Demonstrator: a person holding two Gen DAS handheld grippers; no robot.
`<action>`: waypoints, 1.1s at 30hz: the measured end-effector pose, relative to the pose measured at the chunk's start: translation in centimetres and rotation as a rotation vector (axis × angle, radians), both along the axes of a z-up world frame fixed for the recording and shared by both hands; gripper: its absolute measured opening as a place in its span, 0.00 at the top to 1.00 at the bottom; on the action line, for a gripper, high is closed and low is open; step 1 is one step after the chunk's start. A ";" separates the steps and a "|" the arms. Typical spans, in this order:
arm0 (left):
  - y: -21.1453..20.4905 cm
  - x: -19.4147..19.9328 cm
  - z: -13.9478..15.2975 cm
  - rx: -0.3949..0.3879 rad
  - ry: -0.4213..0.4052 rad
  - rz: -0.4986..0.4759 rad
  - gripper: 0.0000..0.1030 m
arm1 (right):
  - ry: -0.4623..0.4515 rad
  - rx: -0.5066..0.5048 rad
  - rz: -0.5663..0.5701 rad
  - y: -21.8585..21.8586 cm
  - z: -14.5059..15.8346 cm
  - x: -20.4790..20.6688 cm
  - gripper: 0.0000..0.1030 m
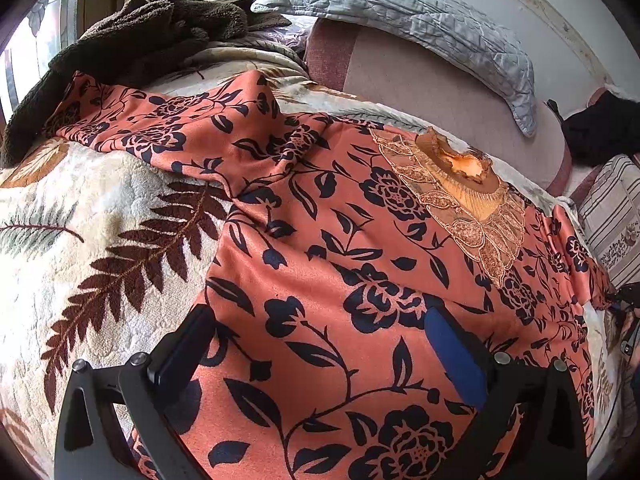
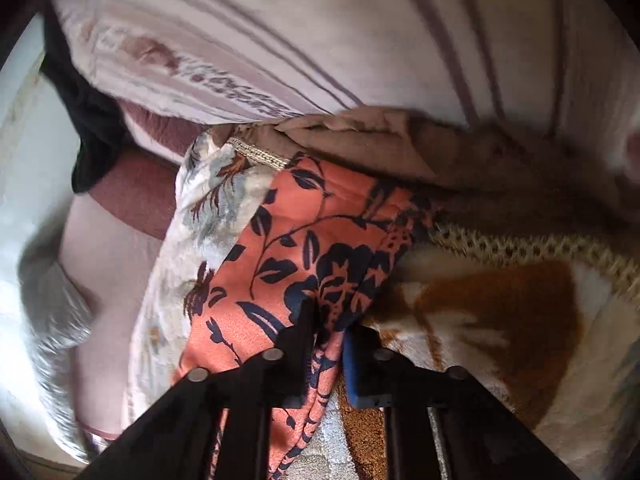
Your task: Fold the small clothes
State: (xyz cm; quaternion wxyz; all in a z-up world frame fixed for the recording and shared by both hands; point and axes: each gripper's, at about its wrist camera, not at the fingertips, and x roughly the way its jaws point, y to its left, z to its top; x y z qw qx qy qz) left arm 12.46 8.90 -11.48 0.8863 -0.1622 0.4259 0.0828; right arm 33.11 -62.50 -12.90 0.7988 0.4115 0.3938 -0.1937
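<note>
An orange top with a dark floral print (image 1: 320, 248) lies spread on a leaf-patterned blanket (image 1: 80, 240). Its lace collar (image 1: 468, 200) points to the upper right and one sleeve (image 1: 160, 120) stretches to the upper left. My left gripper (image 1: 320, 344) is open, its fingers low over the body of the top with cloth between them. My right gripper (image 2: 330, 332) is shut on a bunched fold of the orange top (image 2: 320, 248), at the garment's far right edge. The right gripper also shows as a dark shape at the right rim of the left wrist view (image 1: 624, 300).
A dark brown fleece (image 1: 140, 40) lies at the upper left. A grey quilted pillow (image 1: 420, 20) leans on a mauve bolster (image 1: 420, 88). A striped cushion (image 2: 320, 32) and a black cloth (image 2: 88, 112) lie beyond the right gripper. A woven trim (image 2: 540, 248) edges the blanket.
</note>
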 end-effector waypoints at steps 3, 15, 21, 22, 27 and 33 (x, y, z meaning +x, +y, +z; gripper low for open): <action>0.7 -0.3 0.7 -0.013 -0.025 0.022 0.00 | -0.073 -0.146 0.133 4.5 5.4 1.9 0.94; 4.5 -1.8 2.7 -0.059 -0.107 0.118 0.00 | -0.530 -0.032 0.831 38.2 15.7 -3.2 0.79; 6.3 -2.3 3.1 -0.111 -0.117 0.147 0.00 | -0.255 0.001 0.917 43.9 4.7 -4.6 0.07; 6.6 -2.4 3.1 -0.116 -0.120 0.155 0.00 | -0.240 0.022 0.876 43.0 3.6 -4.9 0.07; 6.6 -2.1 3.0 -0.130 -0.120 0.148 0.00 | -0.287 0.109 0.760 39.2 2.5 -11.0 0.07; 5.1 -1.2 2.9 -0.180 -0.103 0.051 0.00 | -0.391 0.164 0.681 36.2 2.4 -15.6 0.06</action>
